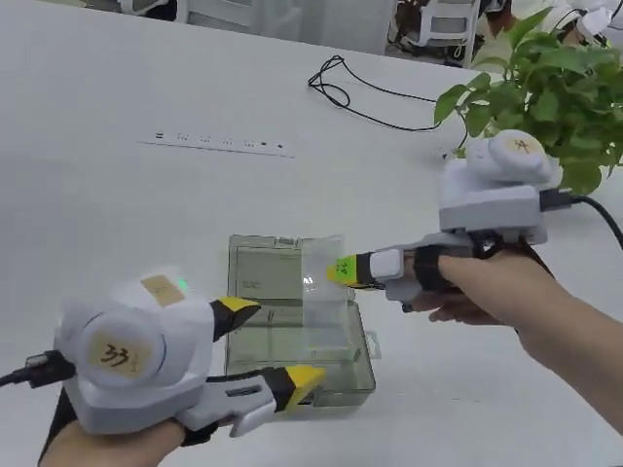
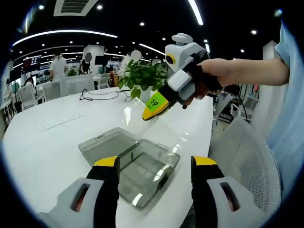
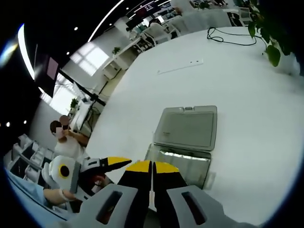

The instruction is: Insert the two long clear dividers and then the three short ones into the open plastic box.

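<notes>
Readable: handwritten "33" on the round sticker point(image 1: 119, 355) on the left gripper point(image 1: 275, 341) body, lower left of the head view. The right gripper point(image 2: 148, 113) carries a yellow-green tag point(image 2: 156, 100), centre of the left gripper view: two characters, maybe "61" inverted, not sure. Its top disc point(image 1: 516, 146), upper right of the head view, has an illegible scrawl.

This is an open-plan office: a broad white table point(image 1: 97, 117) carries a potted plant point(image 1: 545, 88) at two o'clock and a loose black cable point(image 1: 360, 92) at one, office chairs point(image 1: 450, 24) stand beyond, strip lights point(image 2: 66, 34) run overhead, and people point(image 2: 58, 66) stand among distant desks.
</notes>
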